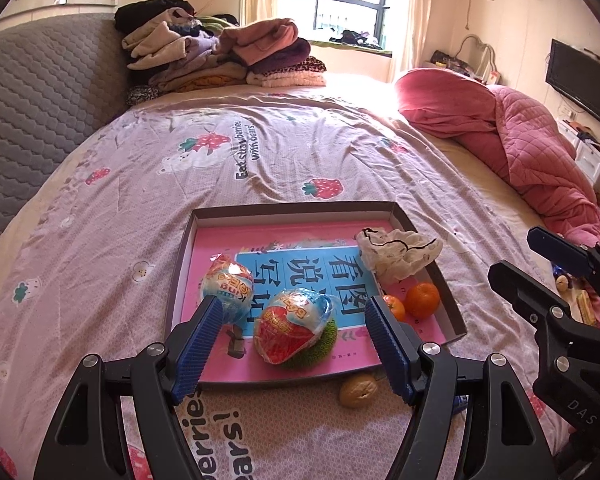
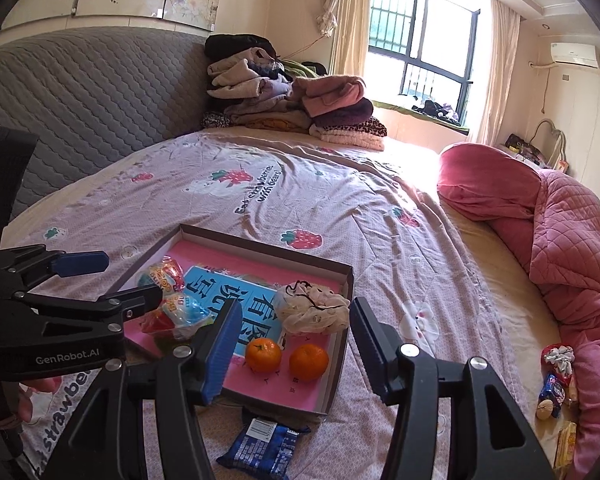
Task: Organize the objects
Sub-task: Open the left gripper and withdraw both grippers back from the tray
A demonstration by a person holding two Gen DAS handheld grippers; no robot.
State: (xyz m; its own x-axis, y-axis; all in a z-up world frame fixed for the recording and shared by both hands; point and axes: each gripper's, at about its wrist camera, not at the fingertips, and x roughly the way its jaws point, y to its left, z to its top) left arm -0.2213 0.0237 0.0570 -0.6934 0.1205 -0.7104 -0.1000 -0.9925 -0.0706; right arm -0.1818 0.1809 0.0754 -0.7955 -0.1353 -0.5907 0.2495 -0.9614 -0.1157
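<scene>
A shallow cardboard box (image 1: 292,209) (image 2: 342,268) with a pink and blue printed bottom lies on the bed. In it are two wrapped toy eggs (image 1: 292,324) (image 2: 168,276), a green scrubber (image 1: 324,350), a crumpled white cloth (image 1: 400,252) (image 2: 314,306) and two tangerines (image 1: 422,300) (image 2: 308,362). My left gripper (image 1: 294,320) is open and empty just above the near egg. My right gripper (image 2: 296,328) is open and empty above the tangerines. A walnut (image 1: 358,390) and a blue snack packet (image 2: 262,446) lie on the sheet in front of the box.
Small snacks and a scrunchie (image 2: 558,360) lie at the right beside a pink quilt (image 2: 560,240). A pile of folded clothes (image 1: 220,56) sits at the far end against the grey headboard (image 1: 40,112). The strawberry-print sheet (image 1: 260,152) covers the bed.
</scene>
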